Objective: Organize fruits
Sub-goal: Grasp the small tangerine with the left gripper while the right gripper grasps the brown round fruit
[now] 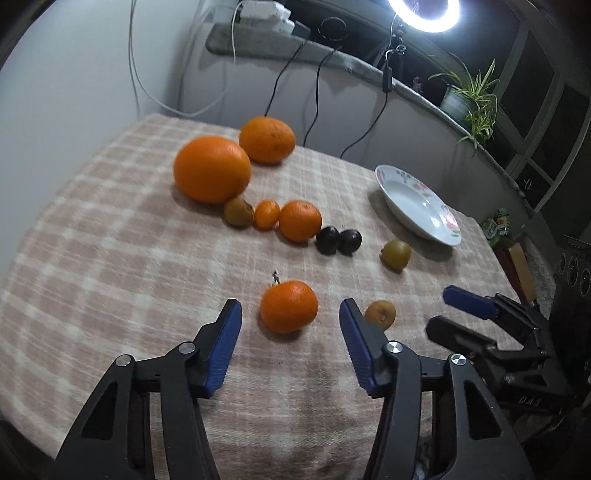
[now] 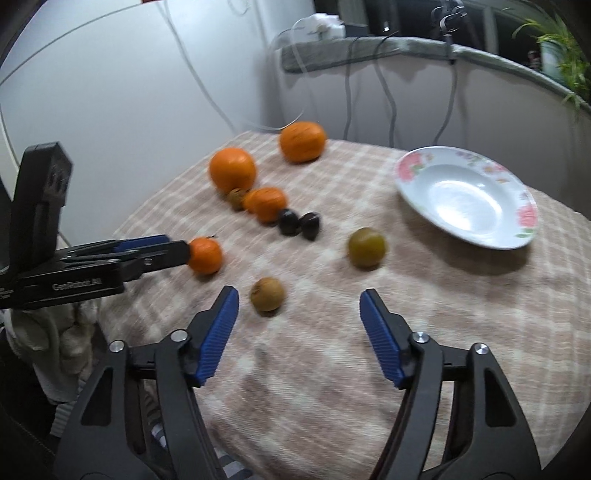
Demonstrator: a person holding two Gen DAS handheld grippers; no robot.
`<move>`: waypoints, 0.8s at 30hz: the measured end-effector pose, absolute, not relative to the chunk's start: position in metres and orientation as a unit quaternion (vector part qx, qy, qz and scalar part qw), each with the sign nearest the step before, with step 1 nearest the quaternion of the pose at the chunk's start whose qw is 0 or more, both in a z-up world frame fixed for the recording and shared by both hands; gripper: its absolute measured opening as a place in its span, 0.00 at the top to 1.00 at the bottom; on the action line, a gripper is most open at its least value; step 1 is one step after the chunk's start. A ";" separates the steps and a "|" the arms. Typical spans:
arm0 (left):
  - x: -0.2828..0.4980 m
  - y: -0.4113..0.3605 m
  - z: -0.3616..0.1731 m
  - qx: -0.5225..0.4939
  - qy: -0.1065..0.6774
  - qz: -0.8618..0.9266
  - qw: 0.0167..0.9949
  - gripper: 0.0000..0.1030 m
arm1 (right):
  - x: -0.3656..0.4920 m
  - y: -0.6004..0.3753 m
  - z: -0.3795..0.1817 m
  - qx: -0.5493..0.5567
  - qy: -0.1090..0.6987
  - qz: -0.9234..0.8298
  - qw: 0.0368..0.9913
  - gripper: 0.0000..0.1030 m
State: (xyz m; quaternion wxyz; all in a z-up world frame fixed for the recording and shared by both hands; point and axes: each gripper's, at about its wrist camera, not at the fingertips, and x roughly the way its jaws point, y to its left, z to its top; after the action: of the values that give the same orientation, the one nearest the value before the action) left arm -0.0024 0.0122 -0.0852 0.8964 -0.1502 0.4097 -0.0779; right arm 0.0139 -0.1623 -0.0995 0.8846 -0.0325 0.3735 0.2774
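Two hand-held grippers are over the desk (image 1: pixel 92 229), and both stand released, jaws spread wide with nothing between them. The left hand-held gripper (image 1: pixel 290 315) lines up right on a small tangerine (image 1: pixel 289 305) with a stem, which sits on the checked cloth just ahead of its blue fingers (image 1: pixel 225 347), not touched by either one. The right hand-held gripper (image 2: pixel 299 301) hangs low near the front edge; a small brownish fruit (image 2: pixel 267 295) lies just ahead of its left finger, apart from it.

Further back, the fruit is scattered. A big orange (image 1: pixel 212 169) and a second orange (image 1: pixel 267 139) sit toward the far corner, close together. In front of them runs a row: a brownish fruit (image 1: pixel 238 212), a tiny orange one (image 1: pixel 266 214), a medium tangerine (image 1: pixel 300 220), then two dark plums (image 1: pixel 338 240) touching each other. A yellow-green fruit (image 2: pixel 366 246) rests alone, near a white floral plate (image 2: pixel 517 206) on the right, which holds no fruit. A ring light (image 1: pixel 424 14) glows overhead.
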 end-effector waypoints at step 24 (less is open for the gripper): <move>0.012 0.013 -0.098 -0.160 0.425 -0.086 0.887 0.64 | 0.037 -0.133 -0.128 -0.028 0.418 0.319 0.850 0.59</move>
State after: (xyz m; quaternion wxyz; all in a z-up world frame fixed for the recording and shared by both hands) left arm 0.0116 0.0131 -0.0983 0.8868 -0.1599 0.4251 -0.0856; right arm 0.0369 -0.1329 -0.1284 0.8505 -0.0284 0.4175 0.3187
